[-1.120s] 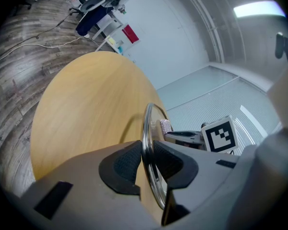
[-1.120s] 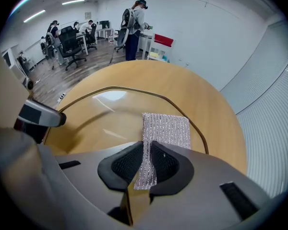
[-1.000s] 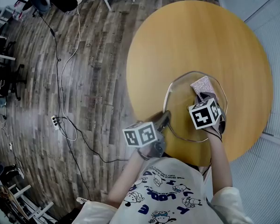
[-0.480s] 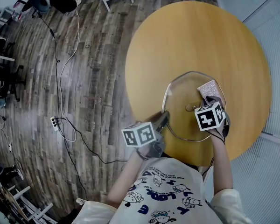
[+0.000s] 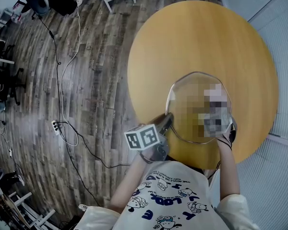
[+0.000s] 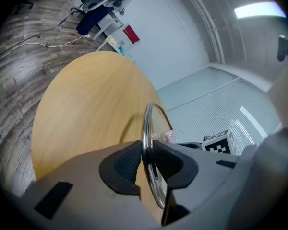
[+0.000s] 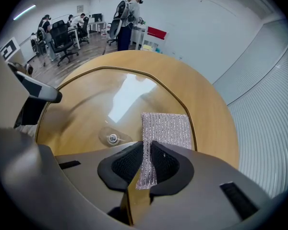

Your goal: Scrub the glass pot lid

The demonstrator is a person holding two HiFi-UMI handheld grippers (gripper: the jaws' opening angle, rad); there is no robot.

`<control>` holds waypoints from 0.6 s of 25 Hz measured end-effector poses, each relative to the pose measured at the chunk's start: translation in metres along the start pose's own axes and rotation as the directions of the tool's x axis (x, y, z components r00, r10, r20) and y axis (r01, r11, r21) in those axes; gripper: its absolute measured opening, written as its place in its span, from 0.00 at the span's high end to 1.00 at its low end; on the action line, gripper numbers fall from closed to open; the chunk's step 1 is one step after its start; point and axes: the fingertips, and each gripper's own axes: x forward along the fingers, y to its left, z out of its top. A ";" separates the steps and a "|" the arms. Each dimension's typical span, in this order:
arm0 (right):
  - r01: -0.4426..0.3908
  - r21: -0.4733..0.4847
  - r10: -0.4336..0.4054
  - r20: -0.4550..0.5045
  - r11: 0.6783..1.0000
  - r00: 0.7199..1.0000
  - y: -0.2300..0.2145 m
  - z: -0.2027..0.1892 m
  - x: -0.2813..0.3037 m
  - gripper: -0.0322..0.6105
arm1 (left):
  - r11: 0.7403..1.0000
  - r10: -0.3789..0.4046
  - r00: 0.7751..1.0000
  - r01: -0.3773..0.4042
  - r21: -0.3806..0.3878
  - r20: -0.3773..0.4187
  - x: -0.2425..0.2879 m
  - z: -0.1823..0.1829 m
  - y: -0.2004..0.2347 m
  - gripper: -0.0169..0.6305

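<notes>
Floor (image 5: pixel 101 56): brown wood is showing on the left side of the head view.
Left gripper (image 6: pixel 145 153): its jaws are squeezing nearly together on the shiny metal rim of the lid, right at the near left edge. It is keeping the lid from sliding.
Table (image 5: pixel 197 37): this round yellow-brown top is carrying the lid near the edge closest to the person.
Glass pot lid (image 5: pixel 180 109): it is lying flat on the table, with the small screw (image 7: pixel 113 138) in its middle showing through the glass.
Scrub pad (image 7: pixel 165 128): this sparkly silver pad is resting flat on the glass, near the lid's right rim.
Right gripper (image 7: pixel 146 164): its jaws are pinching the near end of the pad. A blurred patch is covering this gripper in the head view.
Change: over the last second the right gripper and pad have been sliding bit by bit toward the right side of the lid. The left gripper and the lid are staying where they were.
Meaning: the scrubbing is probably going on right now, one stroke at a time. The left part of the glass is likely still waiting for its turn.
</notes>
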 end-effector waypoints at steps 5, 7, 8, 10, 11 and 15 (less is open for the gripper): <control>-0.004 0.004 0.004 -0.004 1.000 1.000 0.002 -0.003 -0.002 0.85 | 1.000 0.003 1.000 -0.003 0.002 -0.001 0.001 0.001 -0.001 0.84; -0.005 0.006 0.005 -0.007 1.000 1.000 0.002 -0.005 -0.005 0.85 | 1.000 0.004 1.000 -0.004 0.001 -0.001 0.000 0.001 -0.002 0.84; -0.006 0.008 0.006 -0.008 1.000 1.000 0.003 -0.006 -0.006 0.85 | 1.000 0.005 1.000 -0.005 0.002 -0.001 0.000 0.000 -0.002 0.84; -0.010 0.017 0.010 -0.008 1.000 1.000 0.005 -0.009 -0.007 0.85 | 1.000 0.004 1.000 -0.004 0.003 -0.001 -0.001 -0.001 -0.002 0.84; -0.011 0.020 0.011 -0.006 1.000 1.000 0.005 -0.010 -0.008 0.85 | 1.000 0.005 1.000 -0.005 0.003 -0.001 -0.002 -0.002 -0.001 0.84; -0.022 0.024 0.022 0.012 0.999 1.000 0.007 -0.008 -0.010 0.85 | 1.000 0.007 1.000 -0.007 0.001 0.005 -0.002 -0.001 0.000 0.84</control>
